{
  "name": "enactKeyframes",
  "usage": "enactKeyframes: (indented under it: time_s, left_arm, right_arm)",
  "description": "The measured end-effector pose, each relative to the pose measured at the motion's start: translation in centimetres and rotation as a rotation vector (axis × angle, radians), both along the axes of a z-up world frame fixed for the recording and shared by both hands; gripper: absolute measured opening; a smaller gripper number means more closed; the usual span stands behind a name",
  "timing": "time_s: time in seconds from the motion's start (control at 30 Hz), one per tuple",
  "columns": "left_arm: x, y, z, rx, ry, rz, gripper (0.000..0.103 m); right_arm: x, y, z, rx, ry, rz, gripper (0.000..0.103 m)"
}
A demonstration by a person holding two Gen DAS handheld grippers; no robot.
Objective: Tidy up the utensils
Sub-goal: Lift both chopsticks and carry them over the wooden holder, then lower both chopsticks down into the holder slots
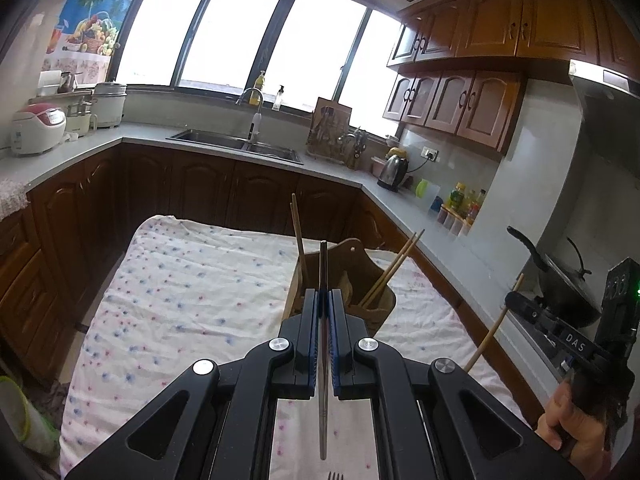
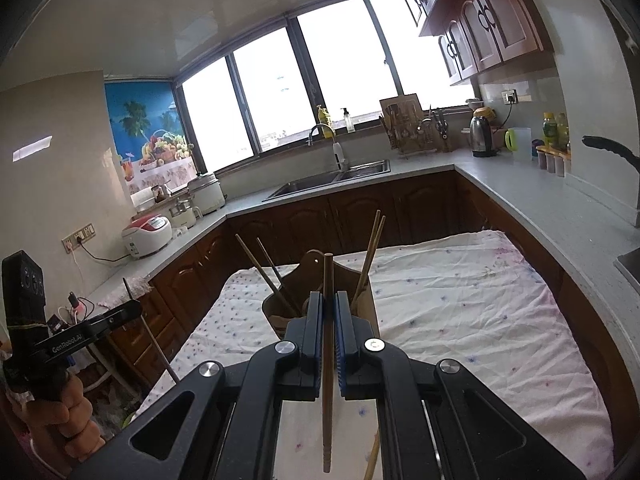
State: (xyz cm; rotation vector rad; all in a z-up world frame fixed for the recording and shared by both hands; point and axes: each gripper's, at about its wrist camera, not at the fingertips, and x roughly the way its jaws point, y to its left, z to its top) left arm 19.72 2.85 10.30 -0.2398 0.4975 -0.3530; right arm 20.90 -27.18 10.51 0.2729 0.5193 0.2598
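Currently both claws are carrying — left claw (image 1: 324,300) clamping a thin metal utensil (image 1: 323,264), right claw (image 2: 329,304) pinching a wooden chopstick (image 2: 328,280). Wooden holder (image 1: 344,276) is sitting on the cloth-covered worktop (image 1: 192,280) just ahead — next likely calling for lowering each into a compartment.

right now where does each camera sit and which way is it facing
Left wrist: sits on the left gripper, shut on a metal utensil; looks slightly down over the cloth-covered table at the wooden holder; the right hand shows at the right edge.
Right wrist: sits on the right gripper, shut on a chopstick; looks at the same holder; the left hand shows at the left.
Shared: table, holder, sink, windows.
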Motion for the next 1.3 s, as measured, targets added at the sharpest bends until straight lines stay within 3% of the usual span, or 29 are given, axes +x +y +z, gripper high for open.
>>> enactKeyframes:
  time_s: [0.4,0.83,1.03,1.3]
  left_arm:
    - [3.2,-0.5,1.0,0.0,-0.052,0.015,0.002]
    - [9.1,-2.6,3.7,0.013,-0.177,0.036,0.002]
    - [12.6,-3.9,2.3,0.019,-0.203,0.065,0.002]
    - [15.5,-6.6,-2.8,0.024,-0.217,0.11,0.002]
  right_arm:
    - [3.1,-0.3,2.0,0.031,-0.073,-0.021,0.006]
    - [10.7,-0.3,5.4,0.032,-0.176,-0.07,0.006]
    - [13.2,-0.3,4.5,0.015,-0.199,-0.091,0.005]
    - [14.1,0.3,0.2,0.009,-0.181,-0.093,0.006]
